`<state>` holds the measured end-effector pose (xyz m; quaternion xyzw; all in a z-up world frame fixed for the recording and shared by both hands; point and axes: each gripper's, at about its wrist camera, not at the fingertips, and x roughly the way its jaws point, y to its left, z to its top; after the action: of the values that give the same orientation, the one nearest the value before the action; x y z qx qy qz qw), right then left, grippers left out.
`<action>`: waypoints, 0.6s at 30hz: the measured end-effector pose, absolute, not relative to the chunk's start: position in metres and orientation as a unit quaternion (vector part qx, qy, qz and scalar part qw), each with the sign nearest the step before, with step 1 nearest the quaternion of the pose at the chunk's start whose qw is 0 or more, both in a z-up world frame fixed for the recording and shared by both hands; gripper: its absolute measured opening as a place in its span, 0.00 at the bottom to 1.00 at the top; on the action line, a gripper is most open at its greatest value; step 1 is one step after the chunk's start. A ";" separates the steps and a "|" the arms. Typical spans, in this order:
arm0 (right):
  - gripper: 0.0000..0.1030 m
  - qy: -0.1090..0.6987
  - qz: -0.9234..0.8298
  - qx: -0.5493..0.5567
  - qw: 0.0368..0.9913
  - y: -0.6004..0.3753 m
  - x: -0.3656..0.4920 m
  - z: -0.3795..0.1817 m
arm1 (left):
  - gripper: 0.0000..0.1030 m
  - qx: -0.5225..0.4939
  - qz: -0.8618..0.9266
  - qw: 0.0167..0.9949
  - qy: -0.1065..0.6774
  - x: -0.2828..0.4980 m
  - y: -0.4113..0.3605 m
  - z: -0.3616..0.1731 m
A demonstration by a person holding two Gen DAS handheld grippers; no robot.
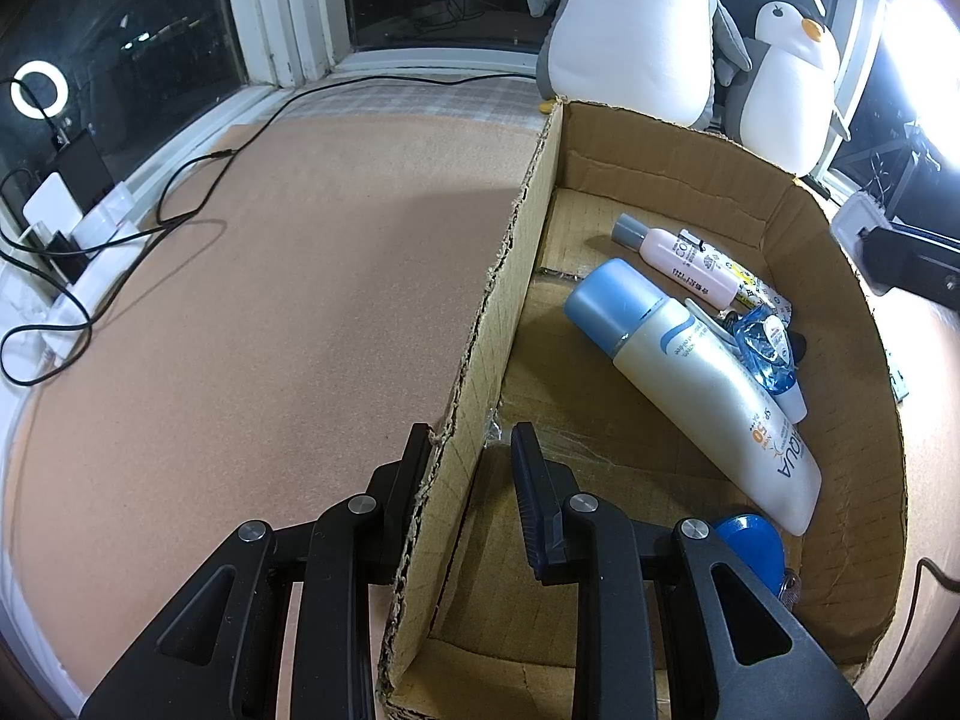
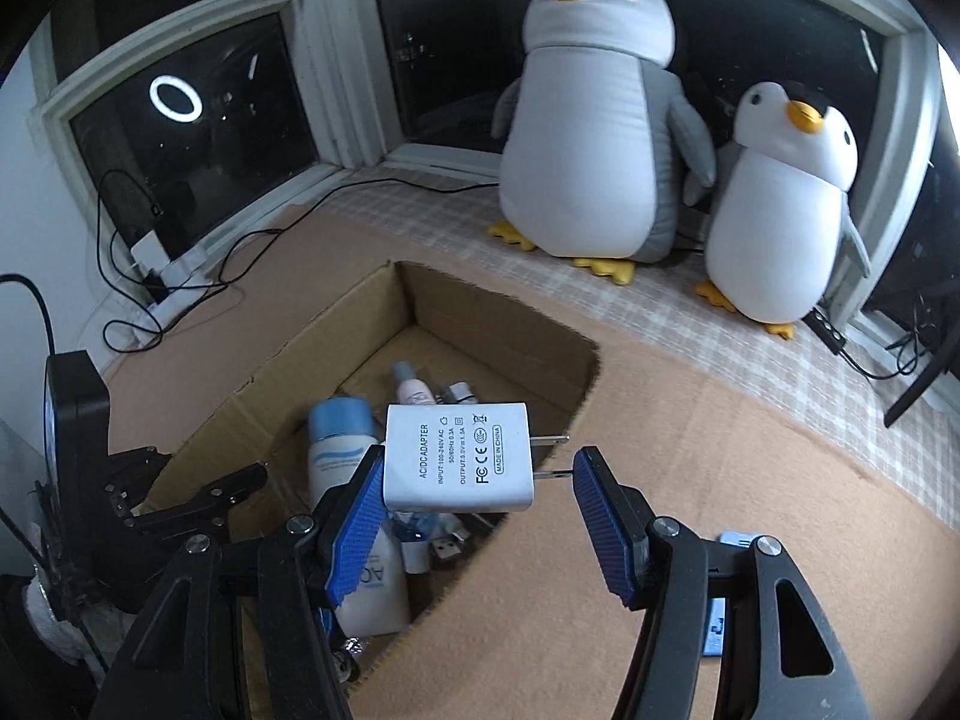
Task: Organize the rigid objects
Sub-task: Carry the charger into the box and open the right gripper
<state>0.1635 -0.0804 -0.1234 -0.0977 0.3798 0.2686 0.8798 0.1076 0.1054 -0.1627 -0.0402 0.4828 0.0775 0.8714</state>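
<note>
- Two grippers share the work: the left gripper [image 1: 474, 444] pinches the near wall of the cardboard box [image 1: 840, 276], its jaws closed on the cardboard edge, one finger outside and one inside.
- In the right wrist view the right gripper [image 2: 480, 477] carries a white AC adapter [image 2: 459, 456] above the box's open top; its jaws hold the adapter lengthwise, one blue pad on the body's end, the other on the tips of the two prongs.
- That hold looks thin to me: the prong side is a narrow contact, so the adapter could pivot or slip if swung fast. I would bring it over the free floor of the box, lower it below the rim, and only then let the jaws part.
- A good landing spot seems to be the bare cardboard beside the large blue-capped bottle [image 1: 690, 384], clear of the small pink bottle [image 1: 678, 255] and the blue blister pack [image 1: 768, 348].
- The left hold should stay firm so the box does not skid on the bench [image 1: 270, 300].
- Only the left view shows the box floor plainly, plus a blue round thing [image 1: 750, 546] in the near corner.
- Only the right view shows the adapter, a small USB plug [image 2: 445, 549] among the contents, a light-blue item [image 2: 729, 594] lying on the bench outside the box, and both plush penguins [image 2: 594, 138] in full.
</note>
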 end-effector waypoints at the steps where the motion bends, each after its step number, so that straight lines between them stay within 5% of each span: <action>1: 0.56 0.380 0.270 -0.100 0.879 -0.077 0.163 -0.124 | 0.24 -0.040 0.078 0.871 0.483 0.108 0.105 -0.163; 18: 0.56 0.381 0.279 -0.124 0.873 -0.048 0.162 -0.132 | 0.24 -0.040 0.078 0.871 0.483 0.107 0.105 -0.163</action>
<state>0.1620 -0.0482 -0.1315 -0.1243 0.3811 0.2786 0.8727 0.1074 0.1053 -0.1627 -0.0400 0.4828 0.0777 0.8714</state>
